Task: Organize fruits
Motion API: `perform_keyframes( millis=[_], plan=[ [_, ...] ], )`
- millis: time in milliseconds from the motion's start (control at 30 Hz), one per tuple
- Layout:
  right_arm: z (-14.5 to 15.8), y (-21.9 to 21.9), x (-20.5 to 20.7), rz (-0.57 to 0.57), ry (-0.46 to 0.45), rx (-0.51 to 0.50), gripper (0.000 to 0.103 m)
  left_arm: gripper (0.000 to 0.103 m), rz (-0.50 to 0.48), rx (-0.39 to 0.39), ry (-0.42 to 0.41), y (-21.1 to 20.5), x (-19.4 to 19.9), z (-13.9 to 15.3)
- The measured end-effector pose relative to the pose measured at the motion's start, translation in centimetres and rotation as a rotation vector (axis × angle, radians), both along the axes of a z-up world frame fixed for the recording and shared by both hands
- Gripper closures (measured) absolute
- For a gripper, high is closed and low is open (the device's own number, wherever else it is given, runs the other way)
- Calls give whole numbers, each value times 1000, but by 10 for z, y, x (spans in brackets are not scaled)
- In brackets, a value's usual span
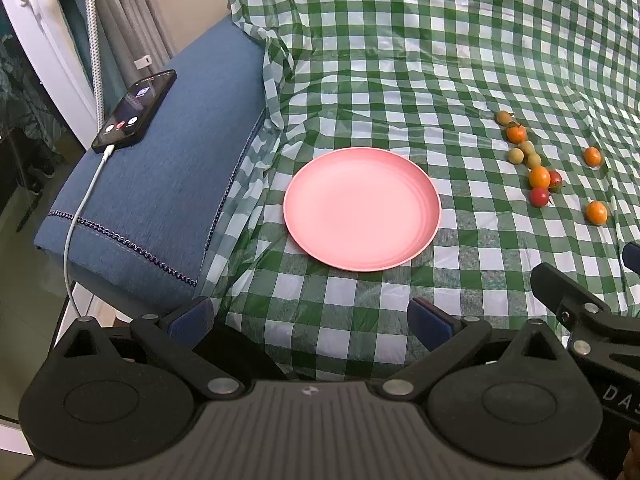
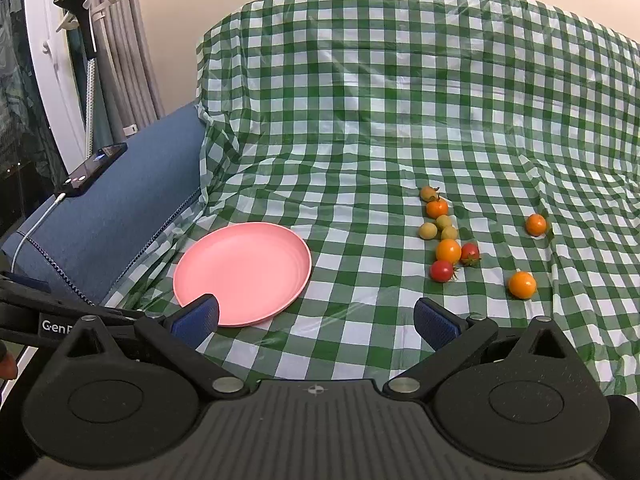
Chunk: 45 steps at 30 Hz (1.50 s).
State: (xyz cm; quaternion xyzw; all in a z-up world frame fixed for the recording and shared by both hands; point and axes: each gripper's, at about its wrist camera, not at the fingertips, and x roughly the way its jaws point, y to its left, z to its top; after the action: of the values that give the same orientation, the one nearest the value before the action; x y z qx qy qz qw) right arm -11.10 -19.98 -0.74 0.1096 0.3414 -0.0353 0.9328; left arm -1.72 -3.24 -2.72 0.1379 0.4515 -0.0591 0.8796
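Left view: your left claw (image 1: 311, 320) gapes wide, holding nothing, above bare checked cloth (image 1: 360, 80) near the pink plate (image 1: 362, 209); the blue armrest (image 1: 160, 184) borders it on the left.

Right view: your right claw (image 2: 316, 322) is spread and free too; the tomatoes (image 2: 448, 251) lie ahead-right, well apart from the plate (image 2: 242, 273).

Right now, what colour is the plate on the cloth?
The plate is plain pink; it shows best in the left wrist view.

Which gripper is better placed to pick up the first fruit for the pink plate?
Probably the right gripper: it is open and empty, and the small fruits lie just ahead to its right. The left gripper, also open, faces the pink plate, with the fruits farther off.
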Motion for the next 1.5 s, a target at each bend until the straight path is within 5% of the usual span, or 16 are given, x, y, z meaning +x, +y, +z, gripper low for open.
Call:
perform_keyframes(
  millis=[200, 400, 733, 833, 933, 1167, 1267, 1500],
  plan=[
    [-4, -8, 2, -18, 5, 27, 0, 0, -16, 0, 4, -5, 0, -1],
    [-21, -43, 2, -172, -11, 54, 0, 0, -66, 18, 0, -32, 6, -2],
    [-106, -148, 31, -342, 123, -49, 1, 0, -208, -88, 22, -108, 39, -16],
    [-127, -166, 46, -353, 148, -101, 1, 0, -252, -132, 57, -144, 60, -30],
    [-146, -182, 61, -367, 162, -40, 1, 0, -284, -153, 102, -182, 83, -50],
    [-178, -186, 97, -316, 160, -93, 1, 0, -354, -120, 193, -268, 128, -110],
    [-194, -194, 101, -342, 221, -52, 1, 0, -328, -130, 233, -284, 143, -134],
    [-207, -181, 103, -361, 173, -89, 1, 0, -277, -130, 306, -305, 164, -160]
  ],
)
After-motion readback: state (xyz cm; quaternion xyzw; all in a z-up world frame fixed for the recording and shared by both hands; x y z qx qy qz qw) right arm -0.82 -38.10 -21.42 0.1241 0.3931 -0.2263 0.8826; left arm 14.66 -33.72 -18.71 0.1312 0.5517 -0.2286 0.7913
